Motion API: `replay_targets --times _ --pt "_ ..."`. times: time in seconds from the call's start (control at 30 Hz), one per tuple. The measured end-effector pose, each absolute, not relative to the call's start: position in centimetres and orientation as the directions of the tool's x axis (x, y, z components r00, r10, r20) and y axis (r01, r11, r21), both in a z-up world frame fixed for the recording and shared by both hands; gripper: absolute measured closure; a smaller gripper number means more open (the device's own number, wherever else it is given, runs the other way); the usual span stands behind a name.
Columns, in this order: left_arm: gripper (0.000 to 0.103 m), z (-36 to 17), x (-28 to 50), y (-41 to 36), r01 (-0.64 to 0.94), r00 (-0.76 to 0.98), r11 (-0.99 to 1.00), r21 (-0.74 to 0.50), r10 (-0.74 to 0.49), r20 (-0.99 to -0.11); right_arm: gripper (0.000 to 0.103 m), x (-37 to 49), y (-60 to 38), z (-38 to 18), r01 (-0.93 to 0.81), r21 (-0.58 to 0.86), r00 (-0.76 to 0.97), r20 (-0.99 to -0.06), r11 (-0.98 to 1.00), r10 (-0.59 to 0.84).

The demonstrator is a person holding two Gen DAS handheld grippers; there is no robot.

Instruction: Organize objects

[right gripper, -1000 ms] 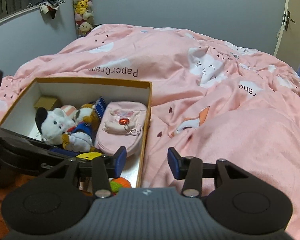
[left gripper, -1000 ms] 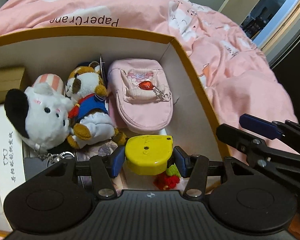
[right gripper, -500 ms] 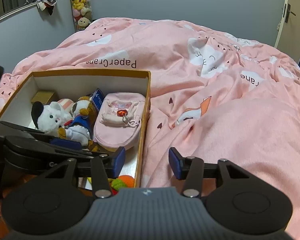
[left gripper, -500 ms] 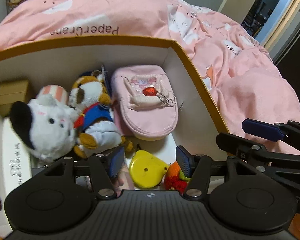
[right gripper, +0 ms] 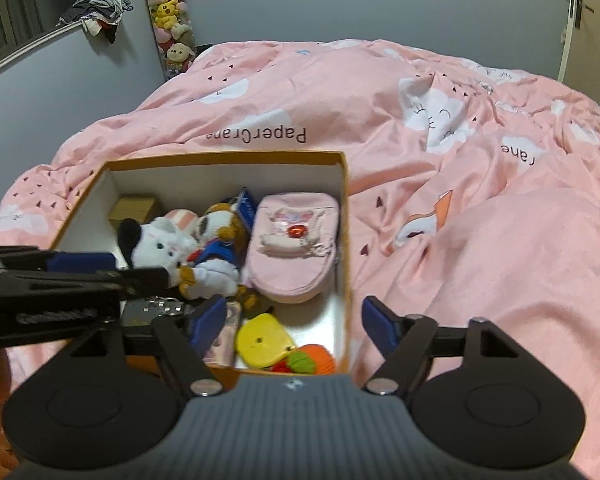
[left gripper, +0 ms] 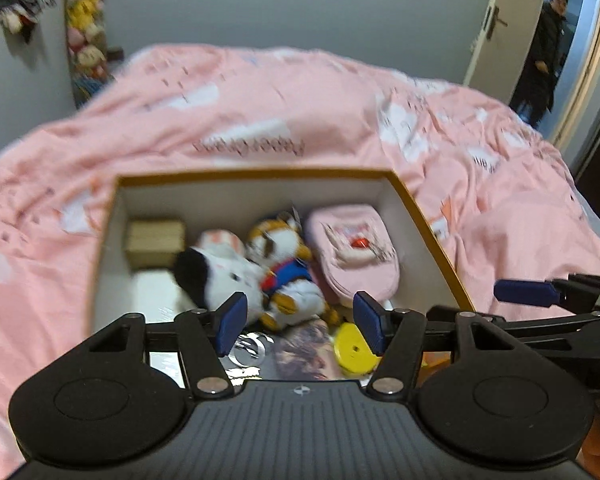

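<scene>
Yellow case (left gripper: 354, 354) in box (left gripper: 428, 236), below open, empty left hand-held gripper (left gripper: 300, 326).

Open empty left claw (left gripper: 300, 326) above box (left gripper: 432, 236)

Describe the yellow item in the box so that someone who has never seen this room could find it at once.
On the pink bedspread sits an open cardboard box with an orange rim. At its near end, below the pink pouch, lies a flat yellow plastic case beside an orange and green knitted toy. It is the only hard, smooth thing among soft toys.
</scene>
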State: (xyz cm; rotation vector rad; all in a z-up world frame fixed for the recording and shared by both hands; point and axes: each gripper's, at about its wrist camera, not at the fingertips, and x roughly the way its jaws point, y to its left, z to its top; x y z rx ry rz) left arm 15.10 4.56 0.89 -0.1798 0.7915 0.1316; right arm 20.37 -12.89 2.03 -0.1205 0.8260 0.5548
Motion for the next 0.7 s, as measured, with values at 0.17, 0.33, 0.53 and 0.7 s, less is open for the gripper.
replay_targets --times 0.17,0.33,0.53,0.7 --pt "0.006 3.5 12.4 5.9 -0.222 0.749 0.967 -0.126 0.086 -0.657 0.012 19.4 -12.3 3.3 -0.504 0.15 0.532 -0.722 0.85 0.443" --pt "0.004 4.7 10.4 6.4 -0.236 0.761 0.967 -0.101 0.119 -0.638 0.004 17.6 -11.1 4.6 -0.535 0.128 0.538 -0.71 0.835 0.454" --pt "0.004 3.8 8.3 7.1 -0.271 0.739 0.956 -0.112 0.132 -0.66 0.002 15.4 -10.2 4.4 -0.564 0.072 0.538 -0.724 0.823 0.432" --pt "0.004 2.3 6.9 7.0 -0.323 0.707 0.939 -0.12 0.156 -0.69 0.002 14.5 -10.7 3.3 -0.523 0.063 0.537 -0.75 0.85 0.386"
